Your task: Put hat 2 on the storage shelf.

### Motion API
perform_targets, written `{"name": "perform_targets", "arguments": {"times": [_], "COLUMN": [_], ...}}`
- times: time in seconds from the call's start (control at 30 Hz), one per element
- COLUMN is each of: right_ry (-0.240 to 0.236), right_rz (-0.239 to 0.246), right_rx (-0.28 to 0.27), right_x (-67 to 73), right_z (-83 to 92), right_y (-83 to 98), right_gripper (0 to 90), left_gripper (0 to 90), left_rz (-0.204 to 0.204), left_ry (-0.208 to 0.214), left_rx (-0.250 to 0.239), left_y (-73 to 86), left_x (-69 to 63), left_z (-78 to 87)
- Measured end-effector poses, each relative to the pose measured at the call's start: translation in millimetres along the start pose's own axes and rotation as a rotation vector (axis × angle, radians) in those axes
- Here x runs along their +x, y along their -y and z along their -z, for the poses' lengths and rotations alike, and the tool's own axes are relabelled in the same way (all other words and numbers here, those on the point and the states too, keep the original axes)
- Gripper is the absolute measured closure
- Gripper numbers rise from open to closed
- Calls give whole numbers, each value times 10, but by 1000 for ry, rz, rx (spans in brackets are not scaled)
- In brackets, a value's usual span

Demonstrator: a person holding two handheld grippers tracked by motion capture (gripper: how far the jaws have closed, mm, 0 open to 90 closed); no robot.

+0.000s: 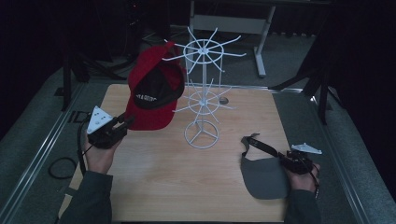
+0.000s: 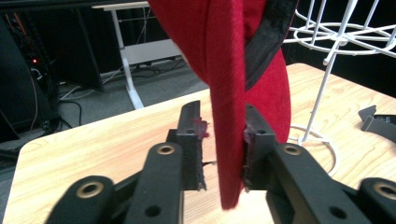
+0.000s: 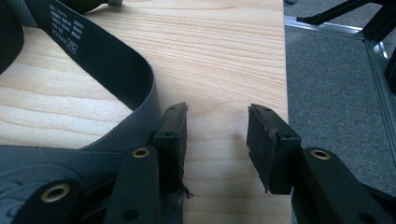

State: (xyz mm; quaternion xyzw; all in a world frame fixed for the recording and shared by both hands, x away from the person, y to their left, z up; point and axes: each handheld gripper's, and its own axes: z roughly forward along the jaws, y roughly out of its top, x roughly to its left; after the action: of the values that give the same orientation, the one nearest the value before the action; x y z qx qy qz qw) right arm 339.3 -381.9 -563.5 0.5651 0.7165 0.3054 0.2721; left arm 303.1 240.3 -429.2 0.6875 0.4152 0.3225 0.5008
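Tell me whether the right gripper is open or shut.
Open. The right gripper shows bare wooden table between its jaws; the dark grey visor's strap lies outside its left jaw.

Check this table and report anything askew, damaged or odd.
The red baseball cap hangs tilted, underside showing, its brim between the left gripper jaws beside the white wire rack. The grey visor cap lies flat by the open right gripper. The jaw pads look frayed.

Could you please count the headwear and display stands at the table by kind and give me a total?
Red caps: 1, red cap held up at its brim by the left gripper
Grey visors: 1, grey visor lying on the table by the right gripper
White wire racks: 1, white wire rack
Total: 3
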Motion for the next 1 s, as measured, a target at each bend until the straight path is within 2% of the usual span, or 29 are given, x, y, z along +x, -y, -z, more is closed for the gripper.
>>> {"name": "perform_targets", "arguments": {"times": [0.17, 0.2, 0.23, 0.27, 0.3, 0.33, 0.4, 0.57, 0.83, 1.0], "right_ry": [2, 3, 3, 2, 2, -2, -7, -34, -75, -114], "right_rz": [8, 27, 27, 57, 57, 76, 88, 99, 120, 157], "right_rx": [8, 16, 16, 27, 27, 34, 35, 23, 30, 35], "right_x": [26, 59, 59, 101, 101, 140, 169, 236, 346, 473], "right_z": [10, 20, 20, 29, 29, 40, 54, 133, 214, 268], "right_y": [-6, -13, -13, -23, -23, -30, -36, -39, -16, -6], "right_gripper": [644, 706, 706, 778, 778, 831, 860, 896, 900, 900], "left_gripper": [665, 660, 654, 648, 645, 643, 637, 635, 624, 625], "left_rz": [16, 12, 12, 14, 14, 22, 25, 43, 72, 86], "left_ry": [6, 5, 5, 3, 3, 6, 7, 9, 17, 20], "left_rx": [-8, -5, -5, -5, -5, -4, 1, 11, 15, 29], "left_y": [21, 42, 42, 69, 69, 99, 137, 251, 373, 461], "left_x": [7, 7, 7, 8, 8, 10, 5, -3, -10, -28], "left_z": [41, 59, 59, 73, 73, 88, 95, 94, 82, 47]}}
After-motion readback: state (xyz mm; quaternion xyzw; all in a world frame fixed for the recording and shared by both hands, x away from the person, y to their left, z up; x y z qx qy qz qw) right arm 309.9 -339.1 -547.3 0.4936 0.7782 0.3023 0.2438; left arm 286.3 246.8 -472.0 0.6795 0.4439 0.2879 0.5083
